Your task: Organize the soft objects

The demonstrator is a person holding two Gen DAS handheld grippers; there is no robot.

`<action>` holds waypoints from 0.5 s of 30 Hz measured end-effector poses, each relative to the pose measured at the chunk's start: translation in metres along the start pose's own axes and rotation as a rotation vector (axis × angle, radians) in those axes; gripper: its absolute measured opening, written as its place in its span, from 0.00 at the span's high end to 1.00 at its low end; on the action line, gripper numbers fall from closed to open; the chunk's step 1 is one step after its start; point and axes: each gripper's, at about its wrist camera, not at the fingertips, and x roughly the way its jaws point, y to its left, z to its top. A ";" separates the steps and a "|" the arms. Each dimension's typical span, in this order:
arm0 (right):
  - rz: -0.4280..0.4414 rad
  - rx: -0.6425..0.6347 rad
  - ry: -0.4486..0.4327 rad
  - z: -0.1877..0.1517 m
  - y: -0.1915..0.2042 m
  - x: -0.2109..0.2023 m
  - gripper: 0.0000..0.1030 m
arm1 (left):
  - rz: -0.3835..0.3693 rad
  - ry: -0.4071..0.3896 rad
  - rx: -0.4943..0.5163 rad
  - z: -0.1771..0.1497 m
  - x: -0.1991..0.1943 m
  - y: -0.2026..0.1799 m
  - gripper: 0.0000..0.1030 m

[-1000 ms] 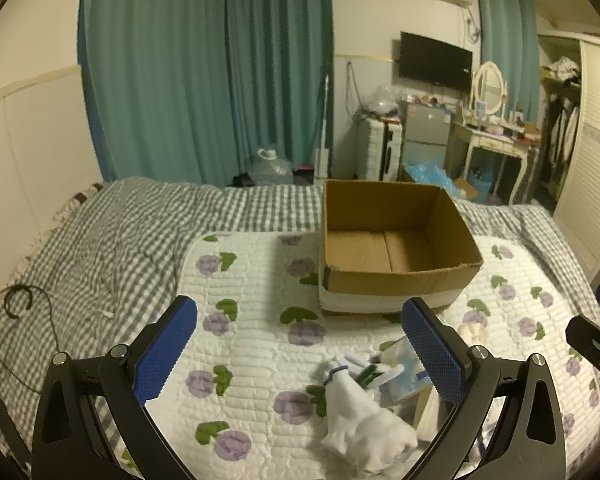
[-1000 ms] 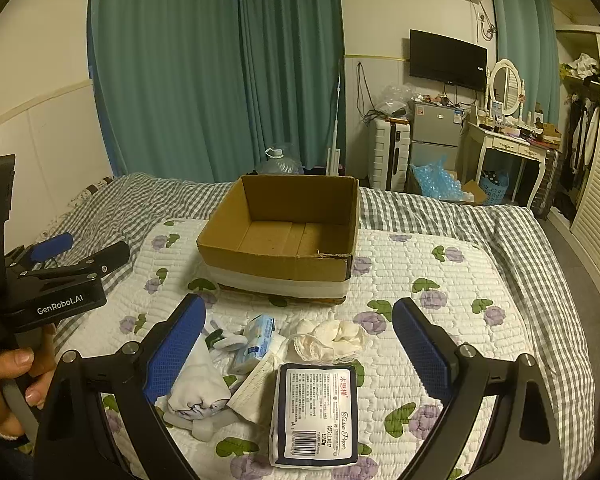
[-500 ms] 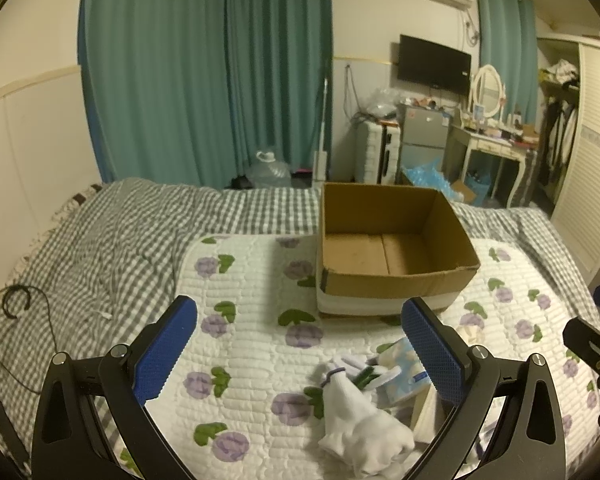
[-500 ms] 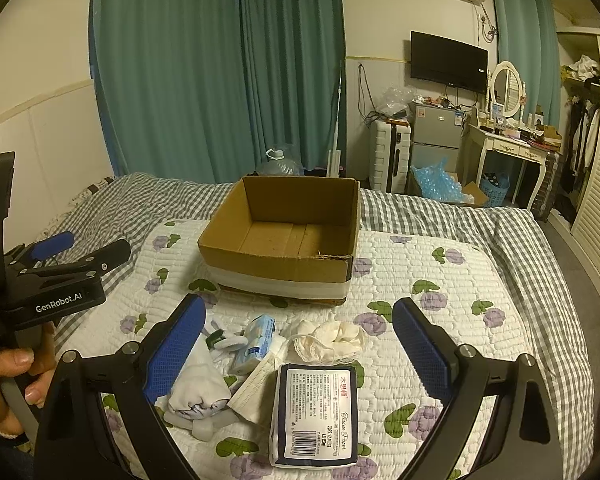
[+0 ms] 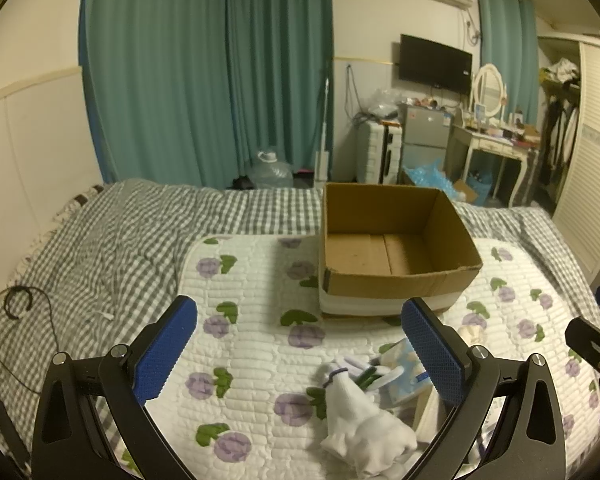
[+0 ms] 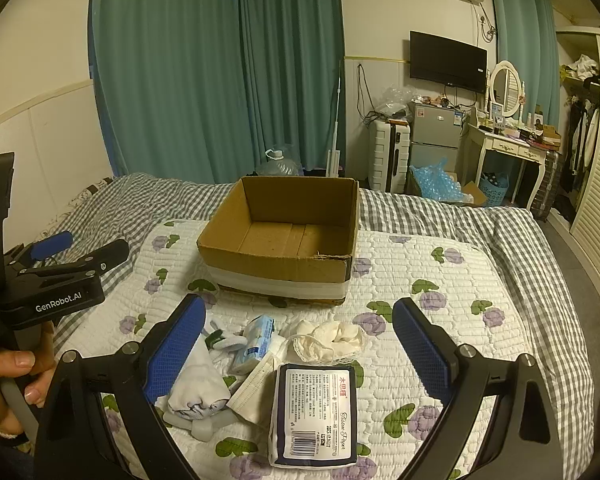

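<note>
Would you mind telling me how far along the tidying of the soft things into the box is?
Nothing looks done yet: the cardboard box is empty. Nothing is in hand either; the left claw and right claw are both open and hold nothing. Everything is left: the white sock, small tissue pack, lace cloth, face mask and large tissue pack lie on the quilt.

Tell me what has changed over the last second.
Almost nothing. Both hand-held grippers, left and right, stay open and empty above the bed, with only slight camera drift. The cardboard box, tissue pack and white cloth lie where they were.
</note>
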 end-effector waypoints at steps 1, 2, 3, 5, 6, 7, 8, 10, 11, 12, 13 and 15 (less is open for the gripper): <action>0.000 -0.001 0.000 0.000 0.000 0.000 0.08 | -0.001 0.000 0.000 0.000 0.000 0.000 0.00; 0.001 -0.001 -0.001 0.000 0.000 0.000 0.08 | 0.000 -0.001 0.000 -0.001 0.000 -0.001 0.00; 0.000 -0.002 -0.001 0.000 -0.001 0.000 0.08 | -0.001 0.000 0.000 0.000 0.000 0.000 0.00; -0.003 -0.005 -0.001 -0.001 -0.001 0.000 0.08 | 0.000 0.000 0.001 -0.001 0.000 0.000 0.00; -0.003 -0.005 -0.001 -0.001 -0.001 0.000 0.08 | 0.003 -0.002 0.002 -0.001 0.000 0.000 0.00; -0.002 -0.005 -0.002 -0.001 -0.002 0.000 0.08 | 0.005 -0.003 0.001 -0.001 0.000 0.001 0.00; -0.004 -0.005 -0.002 -0.001 -0.001 0.001 0.08 | 0.005 -0.004 -0.002 0.000 0.000 0.002 0.00; -0.004 -0.004 -0.002 -0.001 -0.001 0.000 0.08 | 0.005 -0.003 -0.003 -0.001 0.000 0.002 0.00; -0.005 -0.003 -0.003 -0.001 -0.002 0.001 0.08 | 0.006 -0.003 -0.005 -0.001 0.000 0.003 0.00; -0.004 -0.002 -0.003 -0.001 -0.002 0.001 0.08 | 0.005 -0.002 -0.005 -0.001 0.001 0.003 0.00; -0.005 -0.003 -0.003 -0.001 -0.002 0.000 0.08 | 0.006 -0.003 -0.004 -0.001 0.000 0.003 0.00; -0.004 -0.003 -0.004 -0.001 -0.002 0.000 0.08 | 0.009 -0.007 0.003 -0.001 0.000 0.003 0.00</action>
